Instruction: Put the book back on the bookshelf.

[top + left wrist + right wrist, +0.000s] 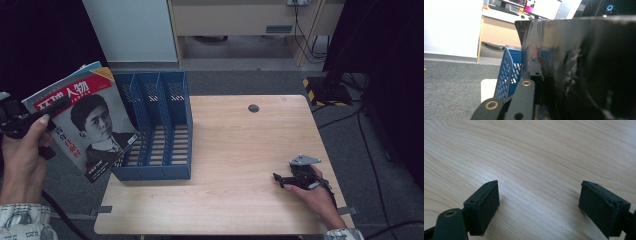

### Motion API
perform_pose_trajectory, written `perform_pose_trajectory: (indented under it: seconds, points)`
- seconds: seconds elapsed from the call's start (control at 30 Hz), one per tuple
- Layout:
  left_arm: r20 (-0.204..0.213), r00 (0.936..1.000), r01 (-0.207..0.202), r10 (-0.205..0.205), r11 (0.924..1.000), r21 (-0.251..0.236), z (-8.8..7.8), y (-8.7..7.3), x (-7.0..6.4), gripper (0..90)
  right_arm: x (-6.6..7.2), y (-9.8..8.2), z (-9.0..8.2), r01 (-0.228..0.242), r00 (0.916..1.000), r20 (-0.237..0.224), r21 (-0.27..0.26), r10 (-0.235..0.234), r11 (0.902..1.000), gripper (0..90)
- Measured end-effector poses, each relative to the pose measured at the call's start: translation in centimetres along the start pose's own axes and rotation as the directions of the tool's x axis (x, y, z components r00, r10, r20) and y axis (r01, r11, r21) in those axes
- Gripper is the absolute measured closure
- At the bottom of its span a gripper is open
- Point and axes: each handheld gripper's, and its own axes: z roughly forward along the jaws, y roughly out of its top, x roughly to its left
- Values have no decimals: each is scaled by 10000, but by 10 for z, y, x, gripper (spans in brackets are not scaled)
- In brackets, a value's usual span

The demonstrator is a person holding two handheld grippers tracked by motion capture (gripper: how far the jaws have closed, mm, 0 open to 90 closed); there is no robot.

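Magazine (87, 120) beside apparently empty file rack (160, 130).

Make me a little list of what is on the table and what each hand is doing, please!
table: wooden table
rack: blue file rack with three slots, on the table's left side
magazine: magazine with a face on its cover, held up left of the rack, above the table edge
left gripper: left gripper shut on the magazine
right gripper: right gripper open, jaws wide apart, low over bare wood
right hand: right hand near the table's right front corner
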Motion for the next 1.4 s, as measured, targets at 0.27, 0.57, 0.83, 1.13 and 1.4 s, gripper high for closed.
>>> perform_pose_trajectory:
  seconds: [0.27,0.57,0.83,1.13,1.4]
  points:
    - [-145,9995,-282,284,9995,124,9,2,1,865,0,0,0,21,10000,-4,-5,-21,10000,167]
    - [-290,9987,-417,423,9989,204,23,-1,4,865,0,0,0,4,10000,-13,15,-4,10000,169]
    - [-282,9989,-369,374,9992,166,34,-4,7,865,0,0,0,6,10000,-10,14,-6,10000,169]
    - [-375,9989,-269,269,9996,23,40,-4,8,865,0,0,0,5,10000,-12,14,-5,10000,169]
    - [-400,9987,-327,321,9994,-149,45,-4,6,865,0,0,0,4,10000,-11,16,-4,10000,169]
